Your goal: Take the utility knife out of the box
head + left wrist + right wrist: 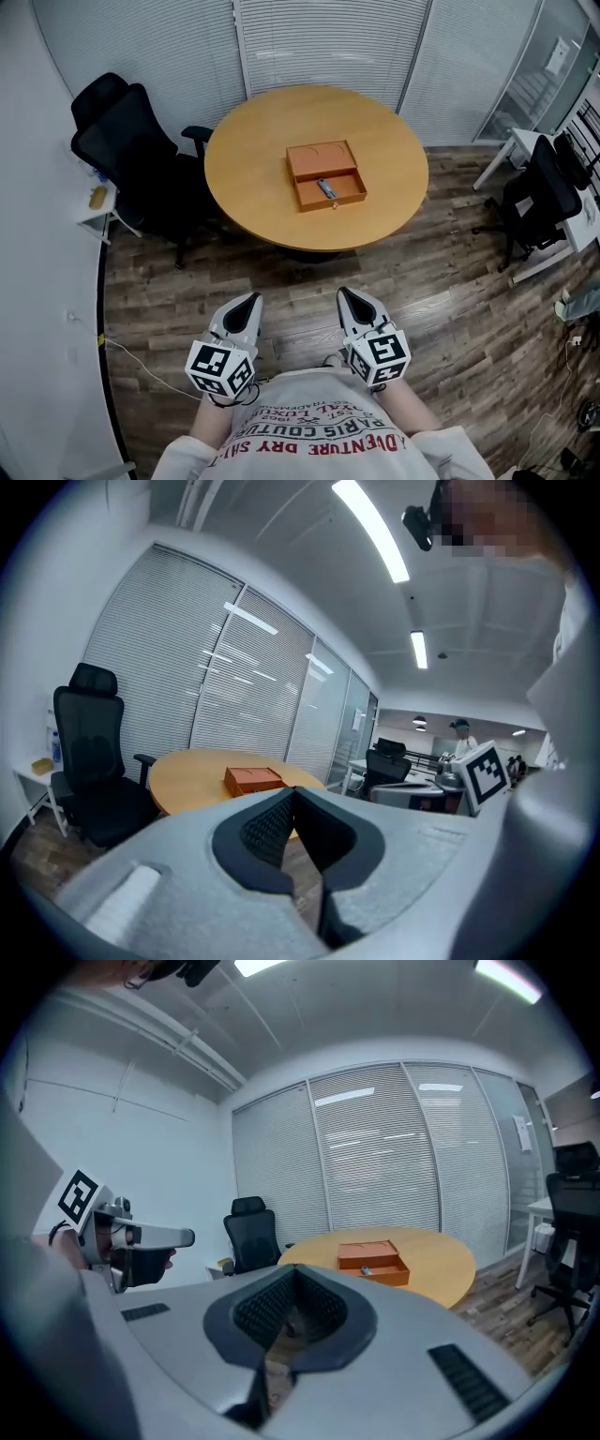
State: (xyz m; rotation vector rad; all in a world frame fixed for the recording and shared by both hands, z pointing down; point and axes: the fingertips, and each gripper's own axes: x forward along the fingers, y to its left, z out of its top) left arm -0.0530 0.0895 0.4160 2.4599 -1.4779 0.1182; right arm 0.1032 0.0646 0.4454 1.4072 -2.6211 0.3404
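Your left gripper point(251, 298) and right gripper point(345, 292) are held low in front of your torso, side by side and apart from each other, with the marker cubes nearest your body. Both point forward toward the table point(253, 141) and tilt slightly downward. Their tips hang over the floor point(291, 281), well short of the table edge.

In the left gripper view, the left gripper point(292, 791) has its jaws pressed together at the tips, with nothing between them. In the right gripper view, the right gripper point(295, 1269) shows the same state — jaws closed, nothing gripped.

The box point(324, 174) sits near the middle of the round table, well apart from both grippers. It lies open: the lid half is on the far side and the tray half faces you. The knife point(325, 187) lies inside the tray half, near its centre. The right gripper view shows the box point(373, 1262) ahead and slightly right of the jaws — the knife point(367, 1270) appears there as a small grey shape in the tray.

A black chair point(131, 150) stands just beside the table on your left.
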